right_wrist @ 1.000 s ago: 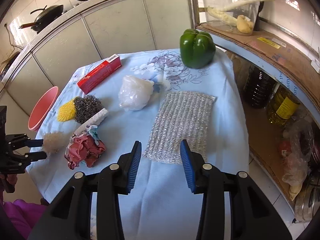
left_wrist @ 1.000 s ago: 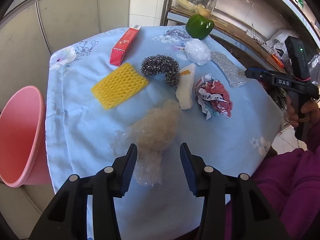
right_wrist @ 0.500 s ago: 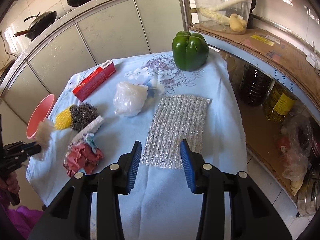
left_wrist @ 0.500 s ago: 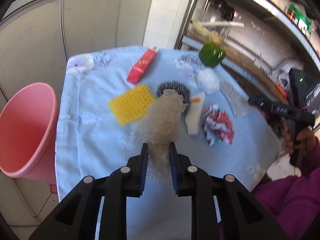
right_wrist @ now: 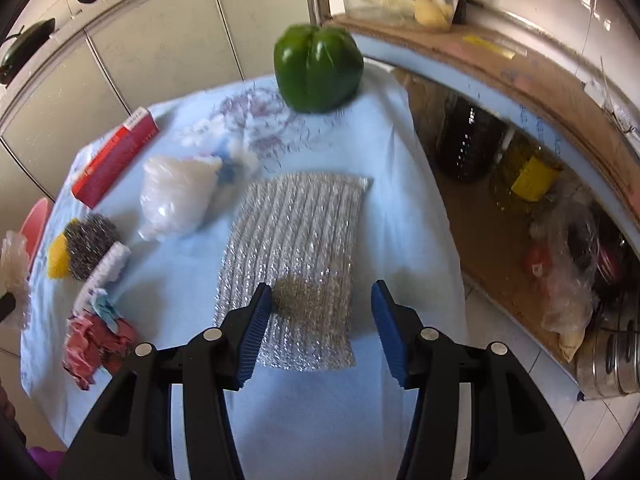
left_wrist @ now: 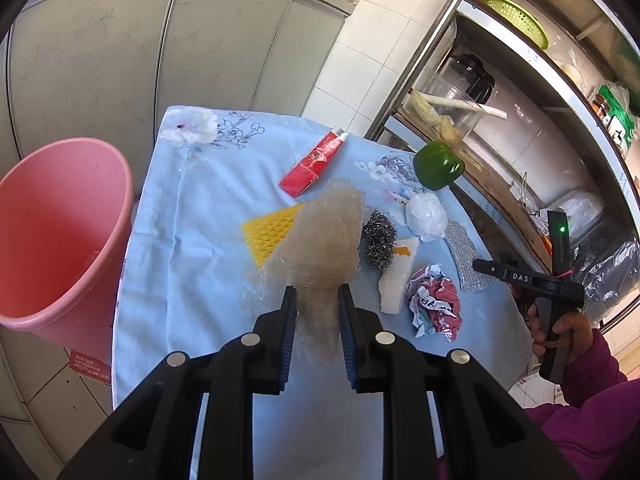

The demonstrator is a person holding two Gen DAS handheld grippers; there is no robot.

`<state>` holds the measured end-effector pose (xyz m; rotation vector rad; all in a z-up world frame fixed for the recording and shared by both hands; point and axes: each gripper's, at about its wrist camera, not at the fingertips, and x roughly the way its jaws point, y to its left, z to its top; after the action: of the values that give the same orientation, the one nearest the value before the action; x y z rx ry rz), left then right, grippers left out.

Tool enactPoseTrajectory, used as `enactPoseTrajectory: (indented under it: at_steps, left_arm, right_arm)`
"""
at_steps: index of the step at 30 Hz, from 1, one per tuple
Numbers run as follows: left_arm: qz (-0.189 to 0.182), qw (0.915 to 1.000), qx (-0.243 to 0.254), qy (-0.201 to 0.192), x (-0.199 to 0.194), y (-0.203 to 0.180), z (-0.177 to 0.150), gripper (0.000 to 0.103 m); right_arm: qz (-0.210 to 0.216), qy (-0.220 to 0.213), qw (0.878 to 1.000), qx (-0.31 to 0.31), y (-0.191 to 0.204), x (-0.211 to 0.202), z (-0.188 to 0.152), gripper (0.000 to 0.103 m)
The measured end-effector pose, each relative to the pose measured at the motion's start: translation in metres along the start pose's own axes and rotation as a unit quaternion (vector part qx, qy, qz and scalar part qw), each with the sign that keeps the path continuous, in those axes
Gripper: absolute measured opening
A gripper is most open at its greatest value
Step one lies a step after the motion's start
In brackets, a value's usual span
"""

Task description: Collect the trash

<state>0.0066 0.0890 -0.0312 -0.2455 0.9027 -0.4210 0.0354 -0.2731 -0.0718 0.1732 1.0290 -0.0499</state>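
Observation:
My left gripper (left_wrist: 317,300) is shut on a crumpled clear plastic wrap (left_wrist: 324,236) and holds it up above the blue tablecloth (left_wrist: 192,264). The pink bin (left_wrist: 56,232) stands open at the table's left side. On the cloth lie a crumpled red and white paper (left_wrist: 434,300), a white plastic wad (left_wrist: 426,216), a white foam piece (left_wrist: 398,280), a yellow foam net (left_wrist: 268,232) and a red box (left_wrist: 314,162). My right gripper (right_wrist: 320,300) is open above a silver scouring pad (right_wrist: 296,256). The held wrap shows at the far left there (right_wrist: 14,260).
A green bell pepper (right_wrist: 318,66) stands at the table's far edge. A steel wool scrubber (left_wrist: 380,236) lies mid table. A metal shelf (left_wrist: 520,92) with jars and oil bottles (right_wrist: 524,176) runs along the right. Cabinets (left_wrist: 160,52) stand behind.
My left gripper closed on the plastic wrap and lifted it off the cloth. My right gripper moved lower and closer over the silver pad, still open.

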Motion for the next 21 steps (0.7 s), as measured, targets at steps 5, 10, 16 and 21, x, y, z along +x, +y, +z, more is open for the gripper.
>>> enactPoseTrajectory:
  at_steps: [5,10,16,21]
  left_arm:
    - [-0.006,1.0,-0.004,0.004,0.005,0.002,-0.001,0.02]
    - [-0.008,0.9999,-0.011,-0.004,0.003,0.003,-0.002,0.02]
    - [0.0,0.9995,-0.018,-0.025,-0.004,0.002,0.0,0.02]
    - [0.011,0.9984,-0.021,-0.052,-0.015,0.002,0.005,0.02]
  right_arm:
    - [0.002,-0.006,1.0,-0.009,0.012,0.003,-0.004,0.05]
    - [0.013,-0.024,1.0,-0.01,0.011,-0.008,-0.003,0.021]
    - [0.031,-0.073,0.996,-0.029,0.019,-0.041,-0.003,0.018]
    - [0.056,-0.122,0.99,-0.049,0.036,-0.073,0.005,0.017]
